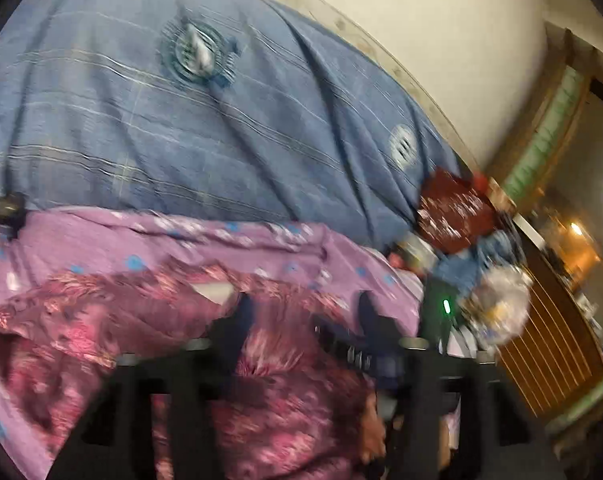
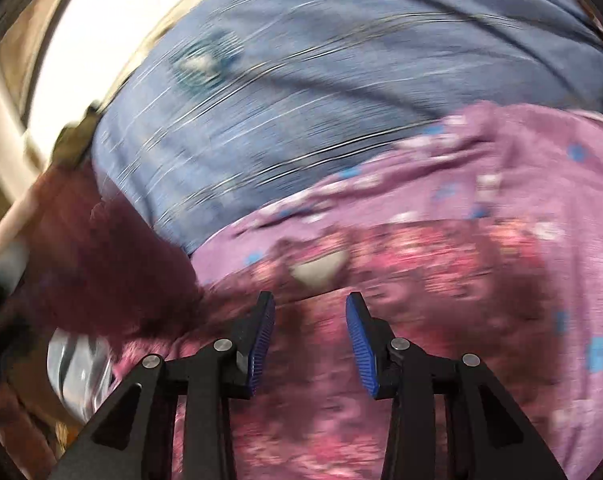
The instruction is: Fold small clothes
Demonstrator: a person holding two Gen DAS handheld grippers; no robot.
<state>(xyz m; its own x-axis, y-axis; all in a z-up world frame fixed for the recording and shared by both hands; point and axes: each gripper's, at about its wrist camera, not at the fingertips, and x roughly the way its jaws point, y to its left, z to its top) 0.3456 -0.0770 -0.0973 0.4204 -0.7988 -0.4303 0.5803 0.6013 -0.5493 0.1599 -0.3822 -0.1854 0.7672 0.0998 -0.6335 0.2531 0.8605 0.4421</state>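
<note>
A blue plaid bedspread (image 1: 205, 120) covers the bed against a pale wall (image 1: 441, 40). Near its front edge, a pink floral garment (image 1: 285, 408) lies on lilac cloth (image 1: 285, 248). Your left gripper (image 1: 305, 320) and right gripper (image 2: 310, 308) gape wide above it, empty.

Crumpled pink floral garment (image 1: 285, 392) lies on purple sheet (image 1: 101, 240)

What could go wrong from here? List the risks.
1. The right gripper is open above the pink floral garment; closing now may also pinch the purple sheet underneath.
2. Both views are motion-blurred, so the garment's edge is hard to judge.
3. The left gripper sits in bunched fabric, risking an uneven fold.
</note>
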